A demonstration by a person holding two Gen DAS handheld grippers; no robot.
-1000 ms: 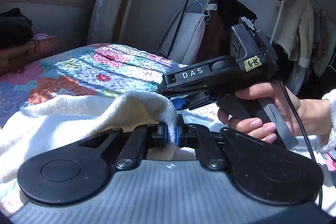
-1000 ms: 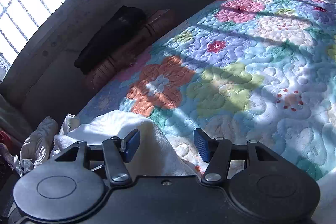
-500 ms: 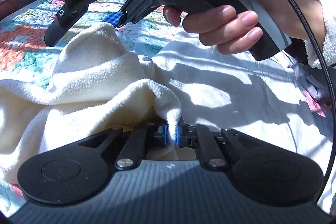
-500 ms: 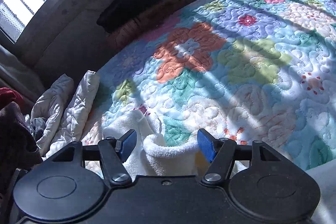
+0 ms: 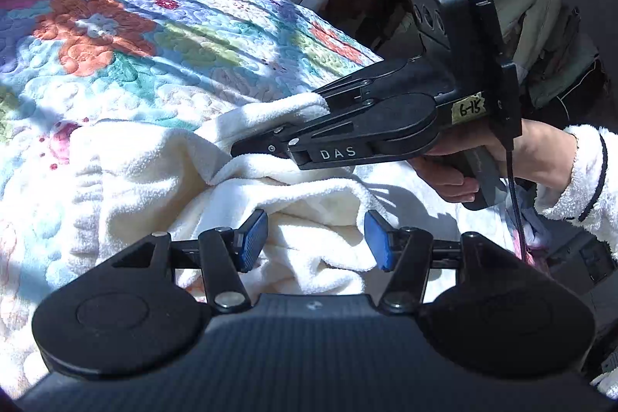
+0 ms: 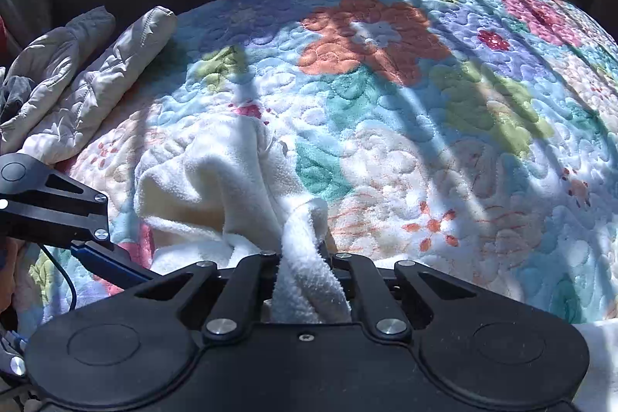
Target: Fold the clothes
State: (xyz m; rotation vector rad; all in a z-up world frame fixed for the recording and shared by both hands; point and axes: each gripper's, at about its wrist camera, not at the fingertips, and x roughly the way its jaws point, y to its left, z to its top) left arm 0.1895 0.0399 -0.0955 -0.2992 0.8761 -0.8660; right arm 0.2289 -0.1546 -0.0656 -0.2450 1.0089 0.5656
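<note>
Fleece garment (image 6: 231, 180) now pinched by right gripper (image 6: 305, 257); left gripper (image 5: 314, 238) released.

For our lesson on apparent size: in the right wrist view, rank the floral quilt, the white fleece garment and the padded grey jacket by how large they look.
1. floral quilt, fills most of the view.
2. white fleece garment, though nearness to the camera enlarges it.
3. padded grey jacket, partly cut off at the left edge, so its rank against the fleece is unsure.
</note>
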